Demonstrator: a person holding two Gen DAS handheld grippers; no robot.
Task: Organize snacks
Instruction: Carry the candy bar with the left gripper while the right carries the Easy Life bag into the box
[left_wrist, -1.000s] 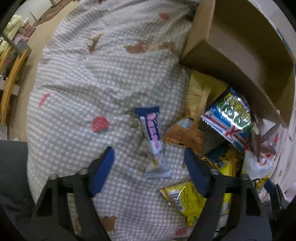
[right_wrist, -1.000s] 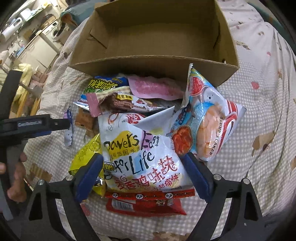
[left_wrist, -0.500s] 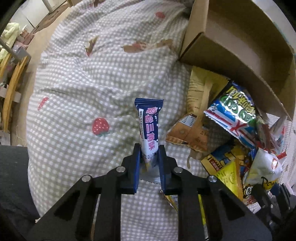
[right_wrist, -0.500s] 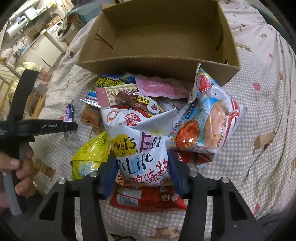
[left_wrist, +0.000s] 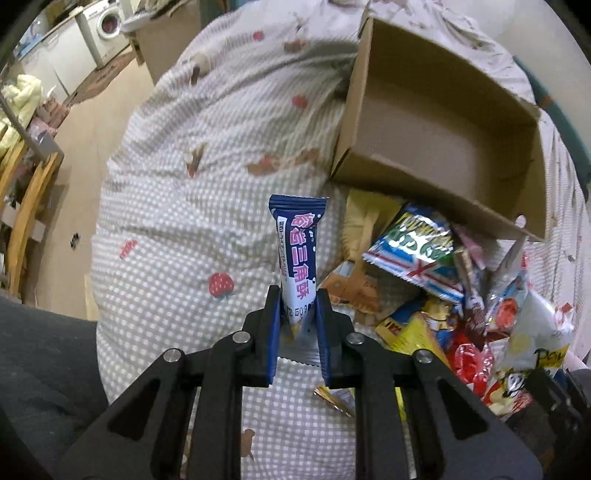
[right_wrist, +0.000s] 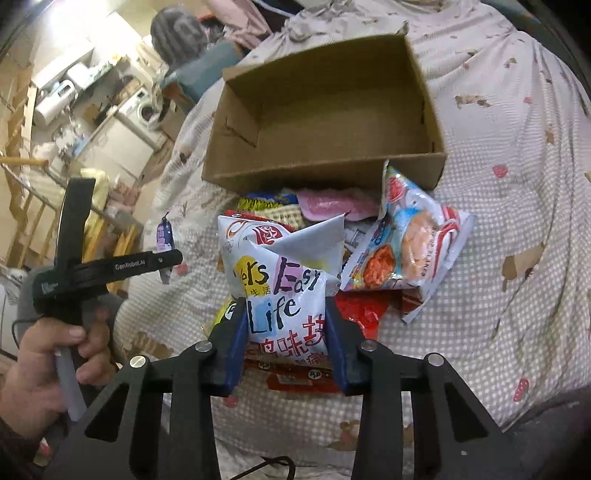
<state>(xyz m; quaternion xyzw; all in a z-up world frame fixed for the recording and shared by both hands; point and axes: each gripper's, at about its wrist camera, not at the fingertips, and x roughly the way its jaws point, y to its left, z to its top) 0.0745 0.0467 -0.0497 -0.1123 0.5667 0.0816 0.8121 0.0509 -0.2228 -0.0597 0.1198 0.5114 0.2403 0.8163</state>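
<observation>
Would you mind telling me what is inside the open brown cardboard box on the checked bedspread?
The open brown cardboard box shows only bare floor and walls: no snacks inside. Its near wall hides the strip of floor just behind it, so that part cannot be checked.

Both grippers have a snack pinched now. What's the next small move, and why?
Probably carry the left gripper with its blue snack bar over the cardboard box and release there. The bar is clamped and off the quilt, and the box looks empty. The right gripper, whose jaws have just been closing on the white snack bag, can follow.
</observation>
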